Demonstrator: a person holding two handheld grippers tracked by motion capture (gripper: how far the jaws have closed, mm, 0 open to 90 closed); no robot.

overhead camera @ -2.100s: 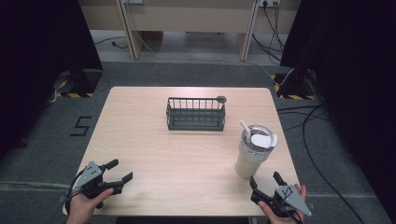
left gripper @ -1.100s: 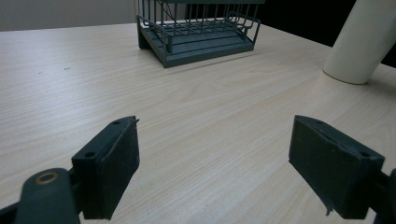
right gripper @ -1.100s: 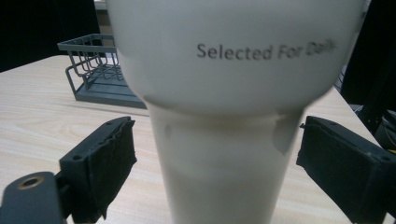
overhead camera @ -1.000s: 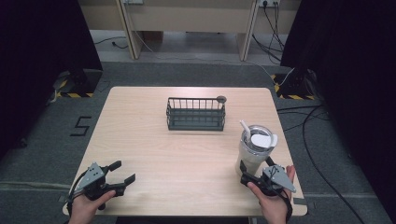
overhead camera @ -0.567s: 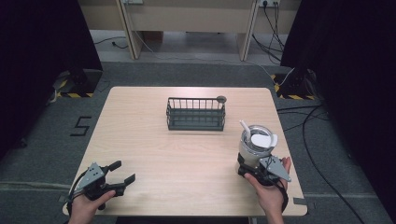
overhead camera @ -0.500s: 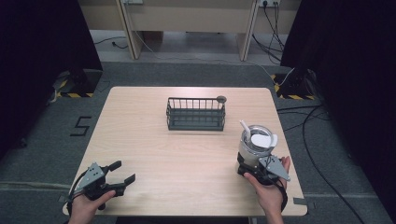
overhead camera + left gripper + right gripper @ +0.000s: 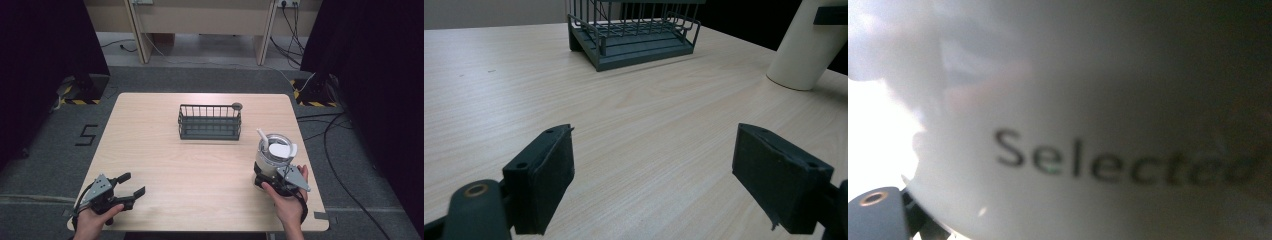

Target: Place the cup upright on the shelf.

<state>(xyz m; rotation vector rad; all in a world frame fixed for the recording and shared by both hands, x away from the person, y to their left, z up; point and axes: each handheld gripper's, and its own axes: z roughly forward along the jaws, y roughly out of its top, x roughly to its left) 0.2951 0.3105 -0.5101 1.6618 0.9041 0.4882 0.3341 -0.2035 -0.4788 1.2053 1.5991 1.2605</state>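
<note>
Right gripper pressed up to the tumbler, left gripper idle at the near left of the desk

High view: the cream tumbler (image 7: 272, 159) with lid and straw stands near the right edge of the desk (image 7: 150, 150), the right gripper (image 7: 270, 180) against its near side at the base; whether its fingers are clamped on it I cannot tell. The left gripper (image 7: 131, 186) rests at the near left corner, fingers spread, holding nothing. A wire basket (image 7: 210, 121) sits at the far middle. Left gripper view: fingers (image 7: 544, 180) wide apart over bare wood, basket and tumbler (image 7: 804, 45) beyond. Right gripper view: the tumbler's wall (image 7: 1098, 125) very close, blurred, with dark lettering
</note>
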